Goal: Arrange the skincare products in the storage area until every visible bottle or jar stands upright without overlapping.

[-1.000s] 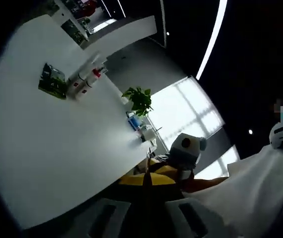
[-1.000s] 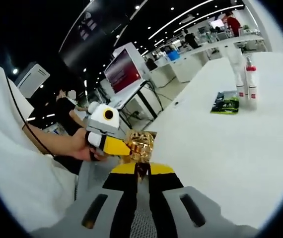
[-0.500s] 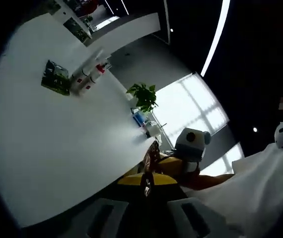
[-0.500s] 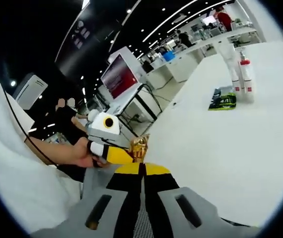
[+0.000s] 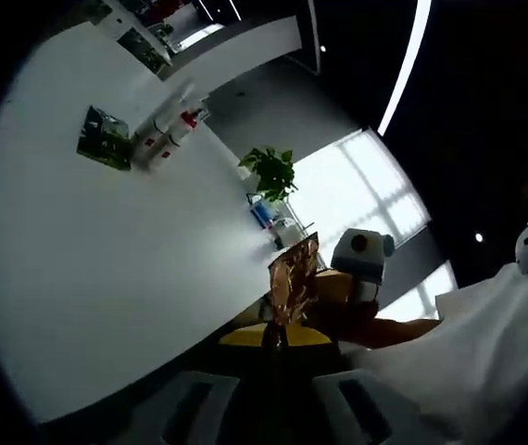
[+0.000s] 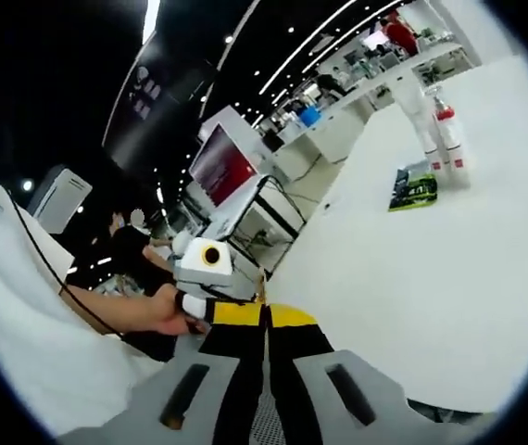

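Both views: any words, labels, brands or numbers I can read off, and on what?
None legible.
Two white bottles: red label patches, print too small.
Green packet: markings blurred.
Red screen: no readable text.
Dark hanging banner: pale marks, unreadable.
Gold packet: no readable print.

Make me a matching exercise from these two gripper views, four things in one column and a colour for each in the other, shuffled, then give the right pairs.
Things:
1. table
2. potted plant
3. packet in the left gripper
4. pump top on the bottle

Colours:
A. green
B. red
C. white
D. shiny gold-brown

Pairs: 1-C, 2-A, 3-D, 4-B
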